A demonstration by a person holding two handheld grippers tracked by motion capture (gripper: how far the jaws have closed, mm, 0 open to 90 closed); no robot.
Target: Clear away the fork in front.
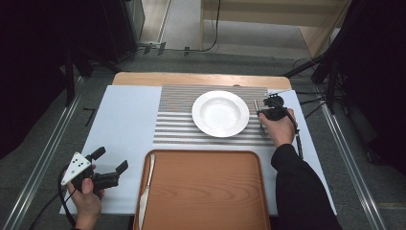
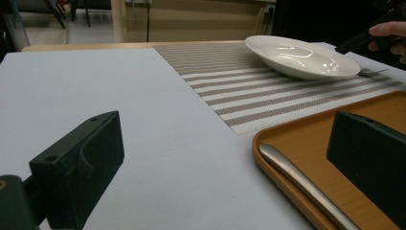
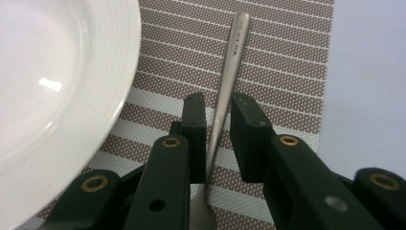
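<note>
Two jaws of the right tool (image 3: 218, 136) straddled the slim brushed-steel fork (image 3: 225, 91), narrowed around its handle, contact not certain. The fork lay flat on the striped woven placemat (image 3: 268, 72) just beside the white ceramic plate (image 3: 52, 86), its long axis running in line with the jaws. Left tool (image 1: 109, 160) sat spread and empty, well apart, near the orange-brown tray (image 1: 206, 191).

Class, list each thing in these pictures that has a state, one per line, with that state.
Plate: empty, upright on the striped mat.
Fork: flat on the mat, between the right gripper jaws.
Knife: lying in the tray.
Left gripper: open, empty.
</note>
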